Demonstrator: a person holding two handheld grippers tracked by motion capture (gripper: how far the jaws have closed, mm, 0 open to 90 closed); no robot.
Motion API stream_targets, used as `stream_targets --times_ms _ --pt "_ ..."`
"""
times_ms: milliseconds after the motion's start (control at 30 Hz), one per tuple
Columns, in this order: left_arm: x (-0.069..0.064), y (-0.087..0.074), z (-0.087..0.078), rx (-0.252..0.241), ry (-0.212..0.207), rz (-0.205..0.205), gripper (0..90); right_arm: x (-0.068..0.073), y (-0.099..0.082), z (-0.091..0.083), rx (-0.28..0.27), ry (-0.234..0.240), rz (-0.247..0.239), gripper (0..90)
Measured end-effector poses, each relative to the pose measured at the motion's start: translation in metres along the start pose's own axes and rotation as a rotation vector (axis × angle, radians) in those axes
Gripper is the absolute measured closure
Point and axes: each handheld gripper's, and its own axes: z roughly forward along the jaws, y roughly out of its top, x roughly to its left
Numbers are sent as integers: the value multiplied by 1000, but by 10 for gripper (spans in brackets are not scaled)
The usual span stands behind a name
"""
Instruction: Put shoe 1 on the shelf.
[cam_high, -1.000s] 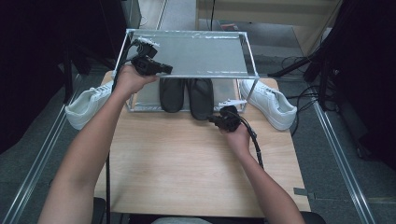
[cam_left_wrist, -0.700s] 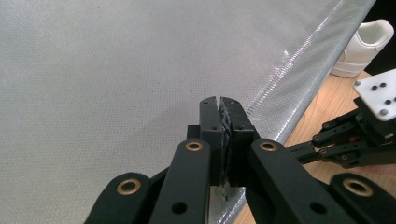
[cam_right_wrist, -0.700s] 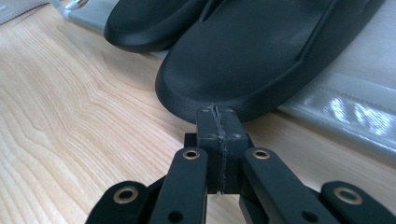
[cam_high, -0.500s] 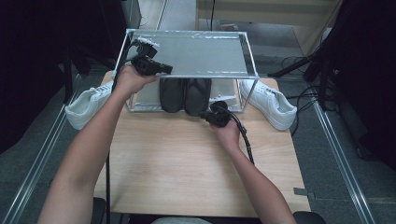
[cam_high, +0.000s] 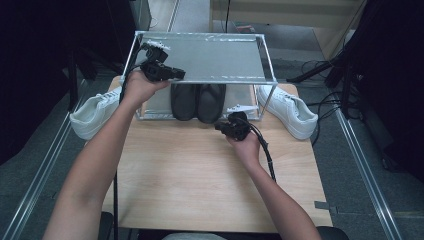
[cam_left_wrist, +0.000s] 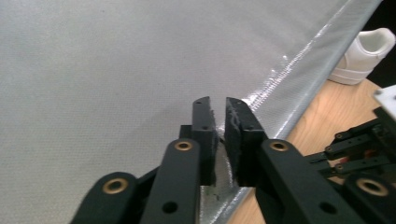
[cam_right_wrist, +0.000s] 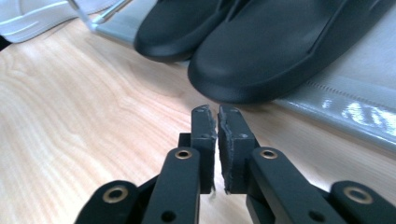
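A pair of black shoes (cam_high: 198, 101) sits on the lower shelf of a metal rack (cam_high: 200, 56). The right gripper (cam_high: 227, 129), just before the rack's front, and the left gripper (cam_high: 176, 73), above its top shelf, have just been opening slightly, nothing between their jaws.

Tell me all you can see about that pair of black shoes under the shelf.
The black shoes are a matte, smooth pair, rubbery or foam-like by the look, with rounded toes. They lie side by side, touching, toes toward the person, on the grey lower shelf of the metal rack. Their toes overhang the shelf's front edge above the wooden table. The top shelf hides their rear halves. Nothing grips them.
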Motion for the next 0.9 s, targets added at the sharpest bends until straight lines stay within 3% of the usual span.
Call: stream_targets --times_ms 267,400,533,700,900 --pt "-10 9 -13 6 -7 -18 646 4 -9 -29 -28 37 -36 703" --pt "-19 9 -21 28 -19 10 571 2 -14 -36 -6 52 -47 668" --pt "-27 3 -30 4 -45 1 511 2 -19 -40 1 60 -69 606" --pt "-40 -8 -39 -11 -42 25 496 5 -26 -46 19 54 -117 548" --pt "-44 -23 -41 -2 -51 16 461 2 -30 -60 -12 63 -80 514"
